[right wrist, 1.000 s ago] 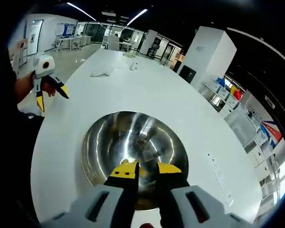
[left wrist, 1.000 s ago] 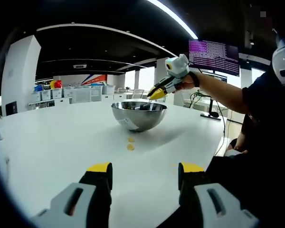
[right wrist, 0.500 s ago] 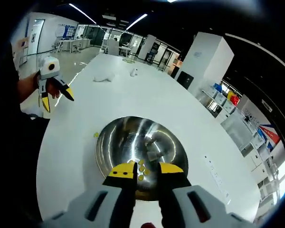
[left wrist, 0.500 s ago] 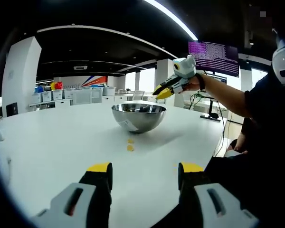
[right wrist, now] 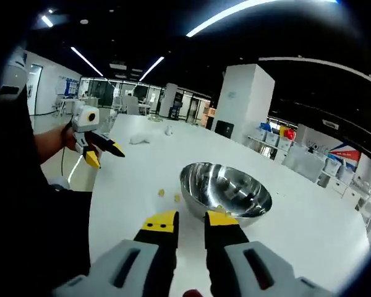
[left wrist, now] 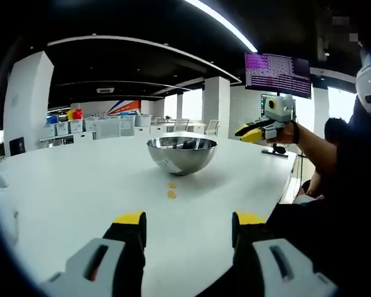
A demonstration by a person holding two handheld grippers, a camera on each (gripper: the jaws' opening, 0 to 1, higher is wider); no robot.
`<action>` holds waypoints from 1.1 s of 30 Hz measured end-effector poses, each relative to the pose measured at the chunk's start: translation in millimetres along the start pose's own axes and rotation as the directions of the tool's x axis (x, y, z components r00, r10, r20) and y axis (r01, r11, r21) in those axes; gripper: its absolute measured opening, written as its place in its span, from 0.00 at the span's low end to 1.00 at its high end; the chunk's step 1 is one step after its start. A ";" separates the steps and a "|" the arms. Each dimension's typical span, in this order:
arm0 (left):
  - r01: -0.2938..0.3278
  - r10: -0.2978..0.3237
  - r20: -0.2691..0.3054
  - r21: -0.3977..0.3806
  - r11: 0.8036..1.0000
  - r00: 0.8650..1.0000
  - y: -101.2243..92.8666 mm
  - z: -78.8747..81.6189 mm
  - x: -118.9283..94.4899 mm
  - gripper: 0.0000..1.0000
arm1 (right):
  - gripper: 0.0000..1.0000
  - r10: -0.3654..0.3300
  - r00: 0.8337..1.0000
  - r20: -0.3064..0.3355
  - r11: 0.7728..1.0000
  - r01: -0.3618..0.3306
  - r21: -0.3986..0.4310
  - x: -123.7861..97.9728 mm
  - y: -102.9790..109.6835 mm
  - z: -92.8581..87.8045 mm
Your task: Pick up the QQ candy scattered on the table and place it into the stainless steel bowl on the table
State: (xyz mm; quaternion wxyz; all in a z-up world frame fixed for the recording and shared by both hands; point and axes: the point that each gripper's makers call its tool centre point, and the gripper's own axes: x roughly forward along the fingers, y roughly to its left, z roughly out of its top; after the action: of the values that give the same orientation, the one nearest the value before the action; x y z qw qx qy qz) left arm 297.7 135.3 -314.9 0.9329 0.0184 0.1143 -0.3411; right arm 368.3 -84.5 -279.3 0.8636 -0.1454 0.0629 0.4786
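Your steel bowl [right wrist: 226,197] sits mid-frame, yellow candies [right wrist: 219,209] inside; its label is unreadable. Left gripper [left wrist: 188,224] jaws wide; right gripper [right wrist: 190,221] narrow, empty.

Two grippers with grey-white bodies and black jaws tipped in yellow are seen: the left gripper [left wrist: 188,224] and the right gripper [right wrist: 190,221]. Slots are cut into the grey housings. A dark, apparently black, short sleeve [left wrist: 343,133] is worn by the person.
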 end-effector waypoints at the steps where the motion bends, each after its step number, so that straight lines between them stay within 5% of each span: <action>1: 0.003 -0.003 -0.003 0.002 1.000 1.000 -0.6 -0.8 0.5 0.56 | 0.18 -0.008 1.000 0.011 0.999 0.008 0.031 -0.6 3.2 -6.2; 9: 0.015 -0.014 -0.013 0.016 1.000 1.000 -7.5 -0.3 -0.9 0.56 | 0.18 0.015 1.000 -0.003 0.993 -0.015 0.118 3.1 31.6 -50.0; 19: 0.001 -0.001 -0.006 0.013 1.000 1.000 -2.2 -0.6 -7.4 0.56 | 0.18 0.038 0.999 0.012 0.992 -0.039 0.117 28.9 38.5 -38.8; 33: -0.012 0.012 -0.008 -0.006 1.000 1.000 3.1 -8.5 -15.7 0.56 | 0.18 0.087 0.995 -0.042 0.996 -0.086 0.028 135.6 58.9 -33.1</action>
State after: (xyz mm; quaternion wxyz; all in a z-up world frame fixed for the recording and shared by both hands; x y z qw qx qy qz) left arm 286.4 148.5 -319.7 0.9345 0.0177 0.1191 -0.3349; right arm 392.0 44.2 -355.6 0.8424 -0.1414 0.0940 0.5113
